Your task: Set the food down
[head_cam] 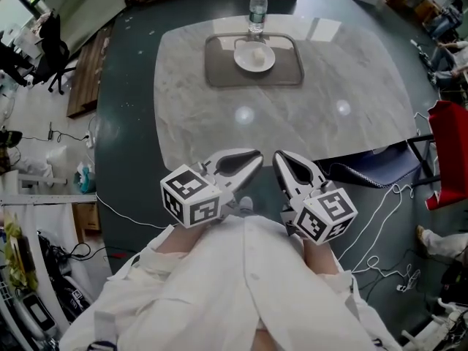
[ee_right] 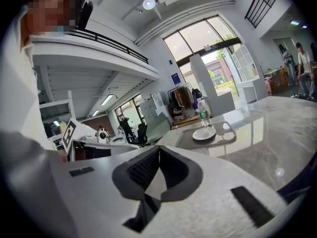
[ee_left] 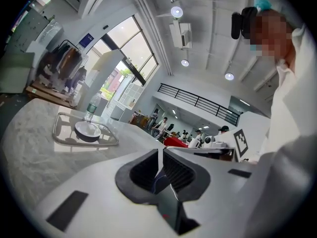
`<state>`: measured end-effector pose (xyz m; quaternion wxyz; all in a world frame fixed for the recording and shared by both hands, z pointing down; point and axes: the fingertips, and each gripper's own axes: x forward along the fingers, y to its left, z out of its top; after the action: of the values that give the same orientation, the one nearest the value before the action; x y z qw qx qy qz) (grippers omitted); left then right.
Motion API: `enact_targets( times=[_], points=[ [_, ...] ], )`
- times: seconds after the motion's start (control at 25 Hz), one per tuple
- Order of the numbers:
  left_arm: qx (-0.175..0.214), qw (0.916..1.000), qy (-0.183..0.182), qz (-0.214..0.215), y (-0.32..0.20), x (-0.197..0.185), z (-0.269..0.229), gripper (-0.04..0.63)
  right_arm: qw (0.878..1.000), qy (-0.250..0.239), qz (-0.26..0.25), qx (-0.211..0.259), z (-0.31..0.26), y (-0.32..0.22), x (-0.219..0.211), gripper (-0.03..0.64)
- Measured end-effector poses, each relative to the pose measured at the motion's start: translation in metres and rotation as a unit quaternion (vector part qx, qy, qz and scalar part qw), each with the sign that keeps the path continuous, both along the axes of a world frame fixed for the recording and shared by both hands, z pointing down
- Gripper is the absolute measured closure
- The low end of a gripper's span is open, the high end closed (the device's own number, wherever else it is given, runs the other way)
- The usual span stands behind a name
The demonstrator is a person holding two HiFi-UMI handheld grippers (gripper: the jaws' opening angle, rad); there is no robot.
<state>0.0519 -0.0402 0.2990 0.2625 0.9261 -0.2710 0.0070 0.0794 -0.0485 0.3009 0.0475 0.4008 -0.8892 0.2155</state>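
Off the worktop's near edge the right gripper is hanging closed and the left gripper a sliver apart, both empty. The food is sitting on the plate by the far edge; it is looking light and soft, wanting a gentle pinch at its sides

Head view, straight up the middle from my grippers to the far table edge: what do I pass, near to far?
left gripper and right gripper side by side → table near edge → tray near rim → plate → water bottle
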Motion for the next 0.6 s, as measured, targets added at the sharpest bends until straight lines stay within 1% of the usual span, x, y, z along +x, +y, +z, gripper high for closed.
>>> enact_targets(
  times=[0.24, 0.6],
  points=[
    [-0.004, 1.0, -0.007, 0.001, -0.0004, -0.0043, 0.0054, 0.56, 1.0, 0.01, -0.006, -0.002, 0.0024, -0.0032, -0.0089, 0.612],
    [-0.006, 1.0, -0.007, 0.003, -0.0067, -0.0013, 0.0045, 0.565, 1.0, 0.027, -0.004, -0.002, 0.004, -0.0105, -0.0057, 0.612]
  ],
)
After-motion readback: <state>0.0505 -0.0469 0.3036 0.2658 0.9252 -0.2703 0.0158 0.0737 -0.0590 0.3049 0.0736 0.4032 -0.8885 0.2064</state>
